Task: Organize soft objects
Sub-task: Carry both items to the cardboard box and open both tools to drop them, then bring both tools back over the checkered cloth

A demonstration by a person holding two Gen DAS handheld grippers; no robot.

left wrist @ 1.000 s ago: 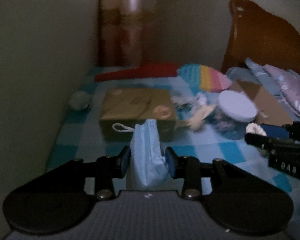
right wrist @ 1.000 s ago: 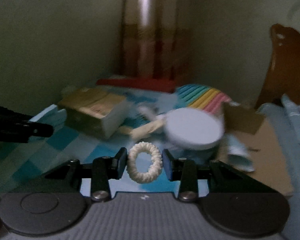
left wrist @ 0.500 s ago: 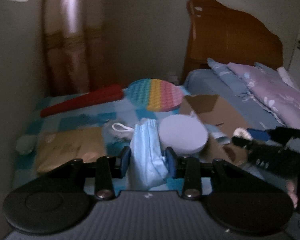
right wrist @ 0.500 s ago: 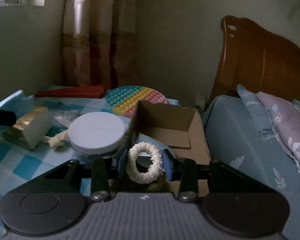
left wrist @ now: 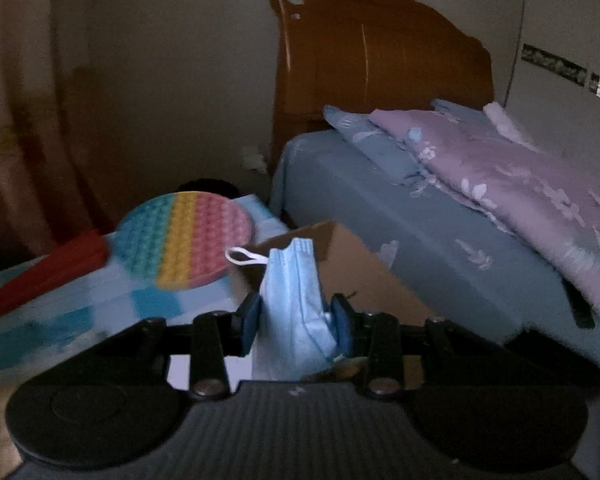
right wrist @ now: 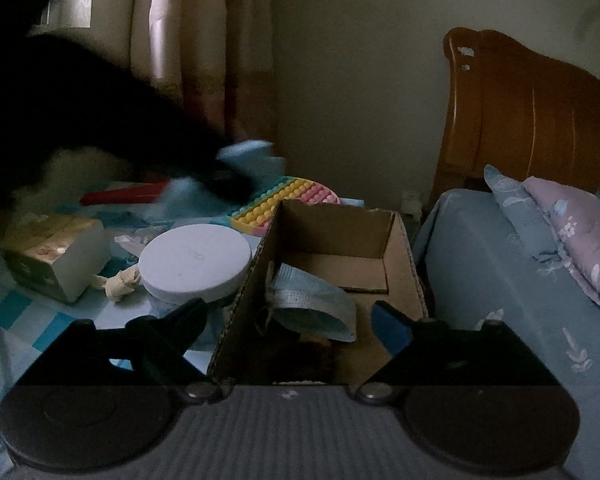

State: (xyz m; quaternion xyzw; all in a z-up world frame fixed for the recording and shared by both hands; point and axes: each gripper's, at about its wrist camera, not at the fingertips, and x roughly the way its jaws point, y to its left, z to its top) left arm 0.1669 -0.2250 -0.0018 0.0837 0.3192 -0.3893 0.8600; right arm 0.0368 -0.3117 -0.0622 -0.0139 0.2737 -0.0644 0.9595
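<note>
My left gripper (left wrist: 294, 312) is shut on a light blue face mask (left wrist: 296, 292) with a white ear loop, held upright in front of the open cardboard box (left wrist: 352, 264). My right gripper (right wrist: 289, 310) hangs over the near end of the same box (right wrist: 340, 232); its jaws are opening wide and nothing is held between them. Another blue mask (right wrist: 312, 304) lies inside the box. The cream scrunchie is out of sight. In the right wrist view the left gripper is a dark blur (right wrist: 100, 120) at upper left, with its mask (right wrist: 248, 156).
On the blue checked cloth lie a rainbow pop-it mat (left wrist: 188, 236), a long red item (left wrist: 40, 276), a round white lid (right wrist: 194, 258), a tissue pack (right wrist: 52, 252) and a cream knotted piece (right wrist: 118, 282). A bed (left wrist: 380, 208) with pillows and a wooden headboard stands right of the box.
My right gripper's jaws spread wide and the cream scrunchie has left them. My left gripper swung right with the blue mask, from the tissue pack toward the box.
</note>
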